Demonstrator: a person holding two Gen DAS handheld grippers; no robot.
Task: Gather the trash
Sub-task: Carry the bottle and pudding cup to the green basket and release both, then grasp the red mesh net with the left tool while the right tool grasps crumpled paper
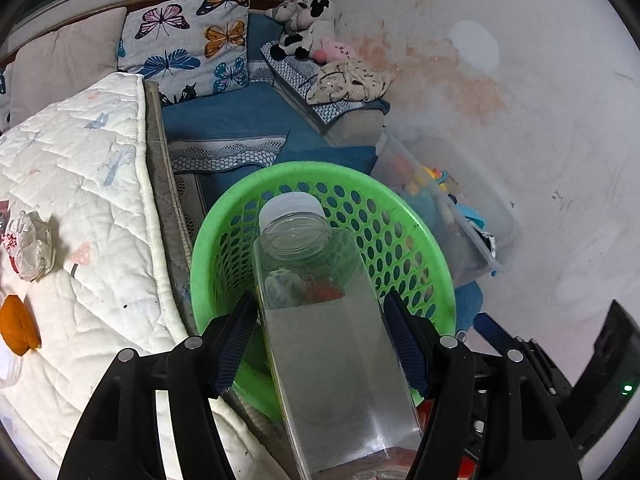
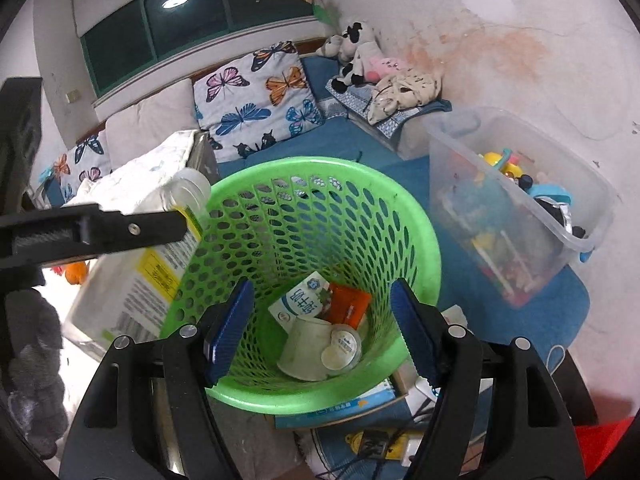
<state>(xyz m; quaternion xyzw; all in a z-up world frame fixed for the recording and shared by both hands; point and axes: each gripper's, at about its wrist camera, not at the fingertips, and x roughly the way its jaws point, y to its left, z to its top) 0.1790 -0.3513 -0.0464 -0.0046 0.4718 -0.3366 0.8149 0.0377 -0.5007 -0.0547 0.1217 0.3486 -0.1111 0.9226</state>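
Note:
My left gripper (image 1: 320,320) is shut on a clear plastic bottle (image 1: 320,320) with a white cap, held over the rim of the green perforated basket (image 1: 400,220). In the right wrist view the bottle (image 2: 160,256) shows its yellow label at the basket's left rim, under a left finger (image 2: 120,232). My right gripper (image 2: 322,312) is open and empty above the green basket (image 2: 416,240). Inside lie a paper cup (image 2: 304,344), a small lid cup (image 2: 342,348), a milk carton (image 2: 298,300) and an orange wrapper (image 2: 350,304). A crumpled wrapper (image 1: 28,248) and an orange peel (image 1: 16,328) lie on the white quilt.
The white quilt (image 1: 92,184) is left of the basket. A clear toy bin (image 2: 520,200) stands to its right against the wall. Butterfly pillows (image 2: 260,100) and plush toys (image 2: 356,52) sit behind. Papers and cables (image 2: 360,412) lie on the blue mat in front.

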